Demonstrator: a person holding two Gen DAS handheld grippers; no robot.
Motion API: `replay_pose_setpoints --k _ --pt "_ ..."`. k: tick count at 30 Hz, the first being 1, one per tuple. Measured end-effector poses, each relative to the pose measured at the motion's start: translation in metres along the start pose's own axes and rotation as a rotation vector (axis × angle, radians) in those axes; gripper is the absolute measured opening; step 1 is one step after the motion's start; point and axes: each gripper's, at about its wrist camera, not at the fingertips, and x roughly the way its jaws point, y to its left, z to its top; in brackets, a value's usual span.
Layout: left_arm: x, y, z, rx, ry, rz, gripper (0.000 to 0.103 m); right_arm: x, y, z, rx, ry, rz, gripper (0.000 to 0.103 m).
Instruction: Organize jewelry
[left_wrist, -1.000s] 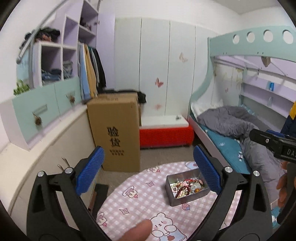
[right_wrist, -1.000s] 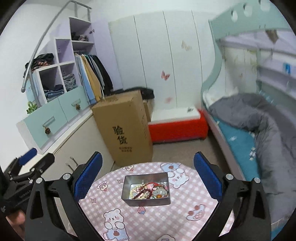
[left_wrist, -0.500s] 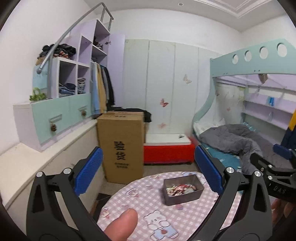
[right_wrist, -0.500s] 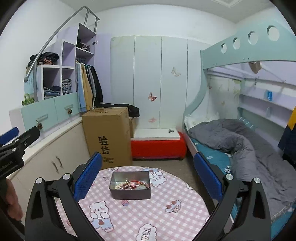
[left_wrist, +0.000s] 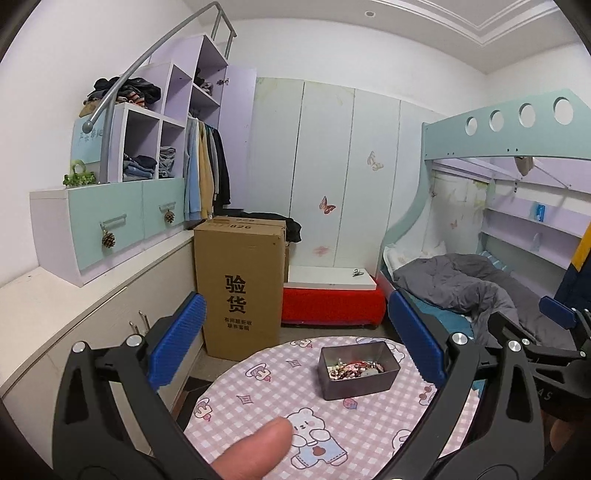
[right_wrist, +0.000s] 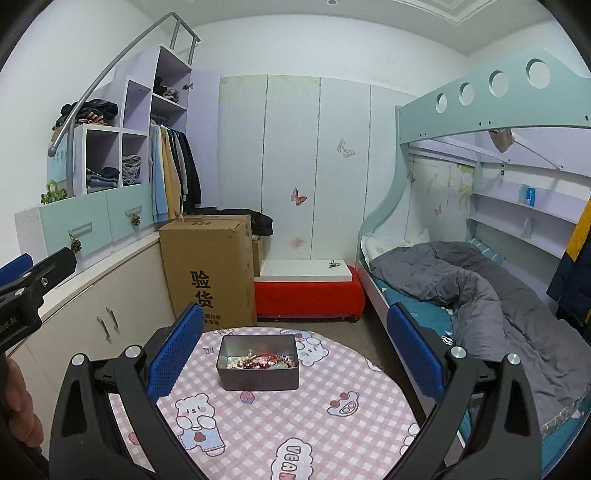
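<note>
A dark metal tin (left_wrist: 358, 369) (right_wrist: 257, 362) filled with tangled beads and jewelry sits on a round table with a pink checked cloth (left_wrist: 332, 413) (right_wrist: 295, 417). My left gripper (left_wrist: 295, 339) is open above the table's near left side, nothing between its blue pads. My right gripper (right_wrist: 295, 339) is also open and empty, held over the table with the tin straight ahead between its fingers. A thumb (left_wrist: 255, 450) shows at the bottom of the left wrist view. The right gripper's body (left_wrist: 546, 354) appears at the right edge there; the left one's (right_wrist: 26, 284) shows at the left edge of the right wrist view.
A tall cardboard box (left_wrist: 240, 288) stands on the floor behind the table, beside a red bench with a white top (left_wrist: 328, 295). A low cabinet (left_wrist: 74, 317) runs along the left. A bunk bed with a grey duvet (right_wrist: 461, 280) fills the right.
Both grippers have tilted upward and drawn back, so more of the room and ceiling shows and the tin sits lower in view. Both stay open.
</note>
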Motion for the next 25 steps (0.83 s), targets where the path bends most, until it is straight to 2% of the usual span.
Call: replay_pose_setpoints --k 5,18,25 --pt "-0.0057 -0.0061 -0.002 0.03 -0.03 0.041 0.097 0.0025 0.0029 -0.0033 0.0 0.011 0.0 0.095" --pt "-0.0081 -0.0059 -0.0059 0.023 -0.045 -0.024 0.097 0.0035 0.0056 -0.0049 0.004 0.023 0.013 0.095" --pt "-0.0042 -0.0031 -0.0073 0.012 -0.021 -0.024 0.097 0.0038 0.007 -0.0036 0.008 0.02 0.016 0.095"
